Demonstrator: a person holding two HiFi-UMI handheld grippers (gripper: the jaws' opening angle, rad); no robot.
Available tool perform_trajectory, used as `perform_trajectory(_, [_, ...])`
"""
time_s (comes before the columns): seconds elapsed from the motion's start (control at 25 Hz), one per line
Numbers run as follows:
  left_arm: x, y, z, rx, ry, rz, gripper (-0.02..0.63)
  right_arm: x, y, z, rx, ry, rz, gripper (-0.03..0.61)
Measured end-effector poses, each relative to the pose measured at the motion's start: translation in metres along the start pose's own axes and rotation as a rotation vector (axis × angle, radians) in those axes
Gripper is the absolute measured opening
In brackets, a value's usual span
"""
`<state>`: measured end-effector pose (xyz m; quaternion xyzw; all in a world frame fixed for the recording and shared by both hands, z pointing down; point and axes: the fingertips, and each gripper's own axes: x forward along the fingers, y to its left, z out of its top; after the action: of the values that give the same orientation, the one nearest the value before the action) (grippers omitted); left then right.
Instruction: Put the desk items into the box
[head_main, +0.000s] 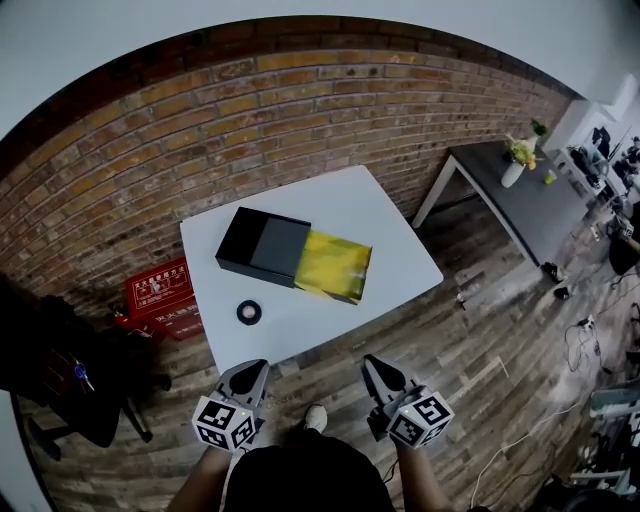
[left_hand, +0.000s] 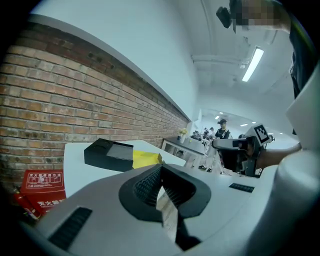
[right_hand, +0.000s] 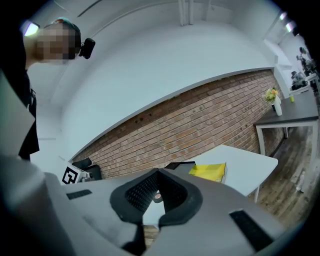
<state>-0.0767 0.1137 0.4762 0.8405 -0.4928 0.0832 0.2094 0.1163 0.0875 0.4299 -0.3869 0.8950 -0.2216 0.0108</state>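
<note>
On the white table (head_main: 405, 262) lies a black box (head_main: 262, 245) with its yellow inner tray (head_main: 335, 265) slid out to the right. A small black round roll (head_main: 249, 312) sits alone near the table's front left. Both grippers hang close to my body, short of the table's front edge. My left gripper (head_main: 253, 368) is shut and empty, tips pointing at the table. My right gripper (head_main: 372, 364) is shut too, with nothing in it. The left gripper view shows the box (left_hand: 107, 154) beyond its closed jaws. The right gripper view shows the yellow tray (right_hand: 207, 171).
Red boxes (head_main: 160, 288) stand on the wooden floor left of the table, beside a dark chair (head_main: 60, 370). A grey table (head_main: 530, 205) with a vase of flowers (head_main: 515, 165) stands at the right. A brick wall (head_main: 200, 130) runs behind. Cables lie on the floor at right.
</note>
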Motion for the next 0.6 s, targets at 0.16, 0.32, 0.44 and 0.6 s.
perform_trajectory(0.16, [0.028, -0.006, 0.007, 0.002, 0.002, 0.010, 0.012, 0.005, -0.030, 0.005, 0.022, 0.007, 0.017, 0.021])
perform_trajectory(0.32, [0.046, -0.011, 0.012, 0.003, -0.001, 0.022, 0.012, 0.008, -0.047, 0.010, 0.024, 0.019, 0.033, 0.021])
perform_trajectory(0.44, [0.054, -0.012, 0.014, 0.003, 0.001, 0.034, 0.012, 0.010, -0.055, 0.017, 0.019, 0.014, 0.043, 0.021])
perform_trajectory(0.6, [0.056, -0.010, 0.015, 0.008, 0.015, 0.052, 0.012, 0.011, -0.059, 0.021, 0.032, 0.004, 0.059, 0.021])
